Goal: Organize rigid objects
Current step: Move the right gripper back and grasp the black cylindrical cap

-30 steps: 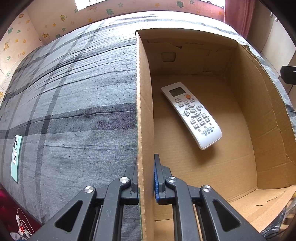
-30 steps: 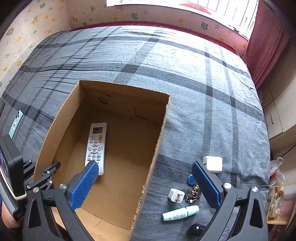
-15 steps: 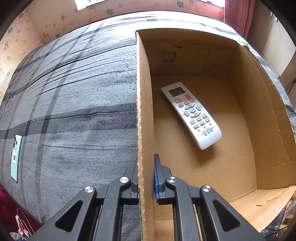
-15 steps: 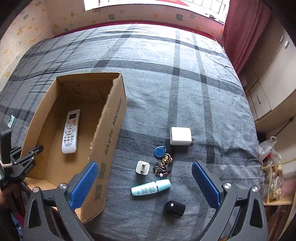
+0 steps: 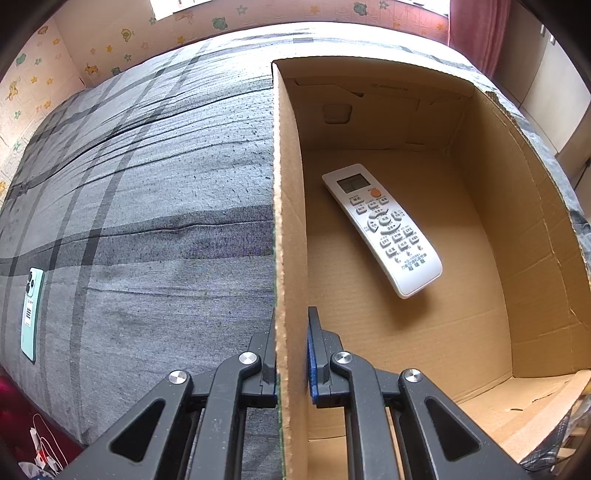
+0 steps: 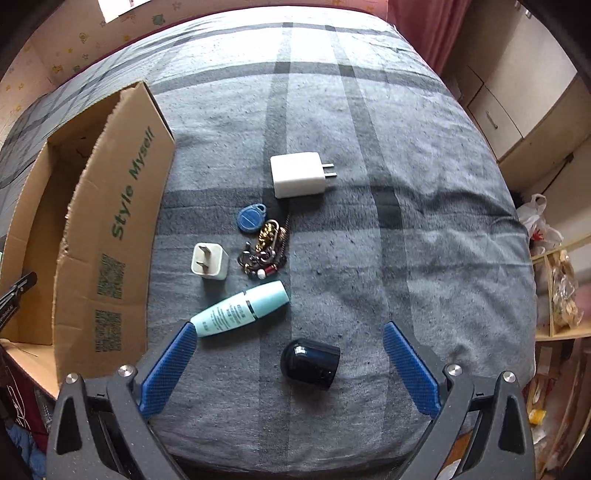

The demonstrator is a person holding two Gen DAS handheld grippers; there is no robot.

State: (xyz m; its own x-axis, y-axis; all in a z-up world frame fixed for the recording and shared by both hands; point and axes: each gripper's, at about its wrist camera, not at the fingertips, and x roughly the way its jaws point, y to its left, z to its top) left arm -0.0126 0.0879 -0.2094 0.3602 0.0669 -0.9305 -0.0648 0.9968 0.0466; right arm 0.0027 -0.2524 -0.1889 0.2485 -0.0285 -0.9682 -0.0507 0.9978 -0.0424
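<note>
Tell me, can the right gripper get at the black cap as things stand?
Probably yes. The right gripper is open, its fingers either side of the black cap, which lies alone on the blanket. The nearest item, the tube, lies apart from it.

A bed (image 6: pixel 388 155) covered in a grey plaid blanket (image 5: pixel 147 206) fills most of the room. On the far side runs a cream wall (image 5: pixel 110 44) papered with small stars and cartoon animals, and a bright window (image 5: pixel 173 5) sits at its top edge, throwing daylight across the cover. A dark pink curtain (image 6: pixel 424 26) hangs at the far right corner. To the right of the bed stand pale cabinets (image 6: pixel 517 110) with handles, and nearer, a low wooden shelf (image 6: pixel 561 288) holding bagged clutter.
</note>
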